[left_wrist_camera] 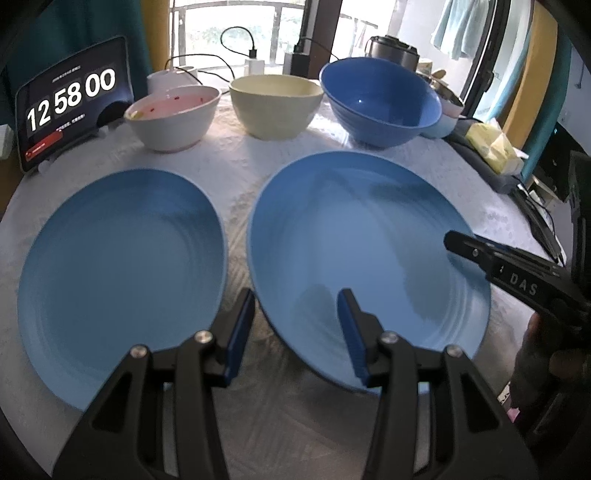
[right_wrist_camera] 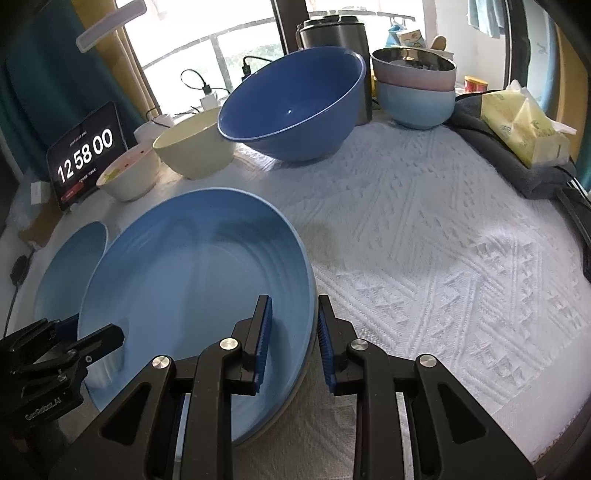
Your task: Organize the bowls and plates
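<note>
Two blue plates lie side by side on the white cloth: a left plate (left_wrist_camera: 122, 273) (right_wrist_camera: 70, 269) and a right plate (left_wrist_camera: 369, 258) (right_wrist_camera: 199, 295). My left gripper (left_wrist_camera: 295, 332) is open, its jaws straddling the right plate's near left rim. My right gripper (right_wrist_camera: 293, 343) (left_wrist_camera: 458, 242) has its jaws either side of the same plate's right rim with a small gap showing. Behind stand a white bowl with pink inside (left_wrist_camera: 173, 116) (right_wrist_camera: 129, 177), a cream bowl (left_wrist_camera: 275, 105) (right_wrist_camera: 195, 147) and a dark blue bowl (left_wrist_camera: 380, 99) (right_wrist_camera: 295, 107).
A tablet clock (left_wrist_camera: 70, 103) (right_wrist_camera: 86, 155) stands at the back left. Stacked bowls (right_wrist_camera: 415, 88), a metal pot (right_wrist_camera: 332, 33) and a yellow tissue pack (right_wrist_camera: 524, 129) on a grey cloth sit at the back right. Chargers and cables (left_wrist_camera: 255, 62) lie by the window.
</note>
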`<state>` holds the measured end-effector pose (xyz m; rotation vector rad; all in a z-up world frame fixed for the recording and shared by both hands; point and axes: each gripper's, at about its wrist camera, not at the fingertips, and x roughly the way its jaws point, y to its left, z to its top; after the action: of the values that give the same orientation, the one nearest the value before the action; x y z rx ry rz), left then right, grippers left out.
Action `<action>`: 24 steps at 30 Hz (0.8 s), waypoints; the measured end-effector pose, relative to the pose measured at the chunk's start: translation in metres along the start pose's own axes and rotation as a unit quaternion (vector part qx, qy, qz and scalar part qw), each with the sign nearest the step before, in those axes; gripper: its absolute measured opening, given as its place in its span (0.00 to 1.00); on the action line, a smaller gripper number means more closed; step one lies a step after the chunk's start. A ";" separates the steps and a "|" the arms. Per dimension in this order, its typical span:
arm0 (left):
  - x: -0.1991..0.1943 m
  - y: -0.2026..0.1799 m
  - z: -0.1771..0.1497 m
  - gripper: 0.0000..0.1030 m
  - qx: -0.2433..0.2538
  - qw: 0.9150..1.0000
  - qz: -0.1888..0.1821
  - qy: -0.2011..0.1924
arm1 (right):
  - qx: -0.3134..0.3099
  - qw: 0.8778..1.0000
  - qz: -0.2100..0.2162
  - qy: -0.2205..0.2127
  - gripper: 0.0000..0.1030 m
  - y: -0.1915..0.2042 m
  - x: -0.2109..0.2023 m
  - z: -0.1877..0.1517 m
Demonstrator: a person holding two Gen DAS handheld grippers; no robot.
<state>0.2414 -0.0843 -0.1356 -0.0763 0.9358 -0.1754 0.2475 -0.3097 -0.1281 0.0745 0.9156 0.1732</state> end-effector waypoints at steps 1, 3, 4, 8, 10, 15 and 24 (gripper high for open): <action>-0.003 0.001 0.000 0.47 -0.002 1.000 0.000 -0.003 | 0.002 1.000 -0.002 -0.002 0.25 -0.001 -0.002 0.001; -0.009 0.005 -0.001 0.47 -0.005 1.000 -0.001 -0.010 | 0.007 1.000 -0.006 -0.008 0.26 -0.002 -0.006 0.003; -0.013 0.006 -0.001 0.47 -0.006 1.000 0.000 -0.015 | 0.009 1.000 -0.011 -0.011 0.26 -0.004 -0.009 0.003; -0.028 0.012 -0.003 0.48 -0.011 0.999 -0.006 -0.037 | 0.017 0.999 -0.022 -0.025 0.26 -0.006 -0.021 0.006; -0.035 0.015 -0.003 0.48 -0.011 0.999 -0.006 -0.048 | 0.018 0.999 -0.024 -0.033 0.26 -0.003 -0.028 0.007; -0.048 0.026 -0.007 0.48 -0.016 0.998 -0.007 -0.066 | 0.004 0.999 -0.022 -0.045 0.26 0.013 -0.039 0.007; -0.064 0.054 -0.013 0.48 -0.043 0.995 -0.002 -0.090 | -0.030 0.999 -0.004 -0.044 0.26 0.053 -0.042 0.008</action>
<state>0.1996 -0.0198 -0.1002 -0.1698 0.7637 -0.1291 0.2226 -0.2648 -0.0823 0.0222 0.8215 0.1884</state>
